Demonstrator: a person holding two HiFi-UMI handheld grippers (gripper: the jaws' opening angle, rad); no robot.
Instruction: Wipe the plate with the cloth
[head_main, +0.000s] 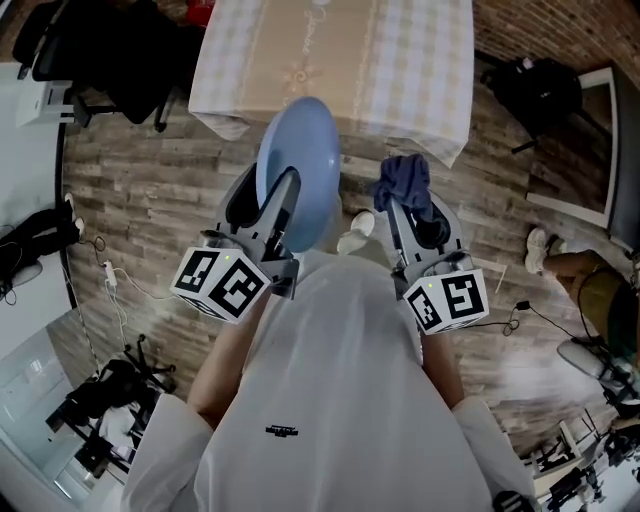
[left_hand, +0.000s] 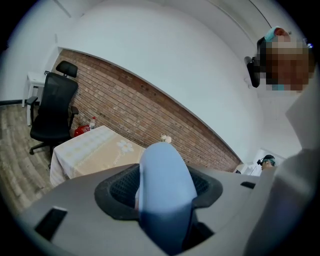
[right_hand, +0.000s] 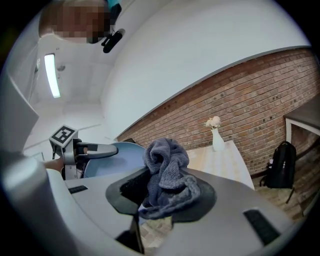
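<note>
1. Head view: the left gripper is up in front of the person, jaws clamped on the rim of a blue plate. The plate stands on edge in the air, over the floor, at the near end of the surface.
2. To its right, the right gripper is pinched shut on a bunched dark-blue cloth. Cloth and plate are near each other, with a gap showing between them.
3. Left gripper view: here the plate is only a thick edge-on band wedged between the two jaws. A black chair stands far left, against a brick wall.
4. Right gripper view: the cloth wad rises out of the closed jaws. This view shows the plate's broad face to the left, with the left gripper on it. A white vase stands on the surface and a backpack sits on the floor to the right.
</note>
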